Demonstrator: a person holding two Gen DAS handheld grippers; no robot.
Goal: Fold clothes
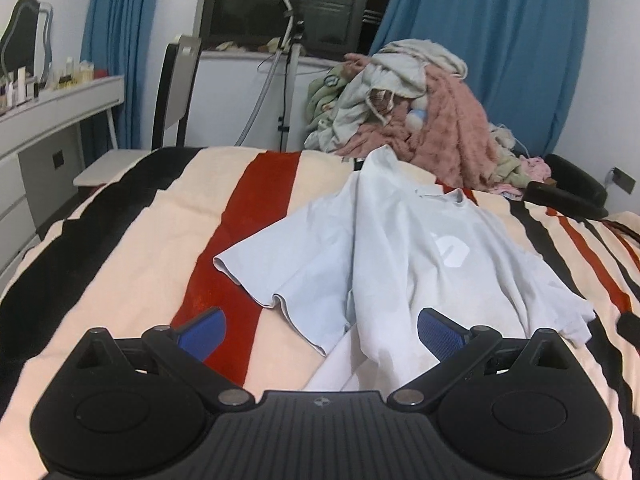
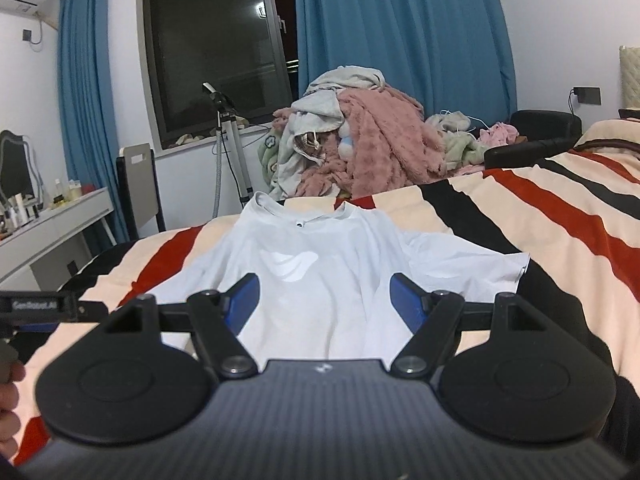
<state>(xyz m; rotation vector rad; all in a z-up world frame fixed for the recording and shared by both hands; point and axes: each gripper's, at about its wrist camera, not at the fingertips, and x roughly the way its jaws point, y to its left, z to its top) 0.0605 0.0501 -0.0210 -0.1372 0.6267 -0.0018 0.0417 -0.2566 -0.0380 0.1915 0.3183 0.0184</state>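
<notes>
A pale blue T-shirt (image 1: 420,248) with a white chest print lies face up and rumpled on the striped bedspread (image 1: 140,240), collar toward the far side. It also shows in the right wrist view (image 2: 320,264). Its left sleeve (image 1: 280,268) spreads toward the red stripe. My left gripper (image 1: 322,330) is open and empty, hovering just over the shirt's near left hem. My right gripper (image 2: 324,298) is open and empty above the shirt's lower middle. The left gripper's side (image 2: 36,306) shows at the left edge of the right wrist view.
A heap of clothes and a pink fluffy blanket (image 1: 432,120) is piled beyond the bed's far edge. A white dresser (image 1: 48,120) with bottles stands left, a chair (image 1: 176,92) and tripod (image 1: 288,64) behind. A black seat (image 1: 568,188) sits far right.
</notes>
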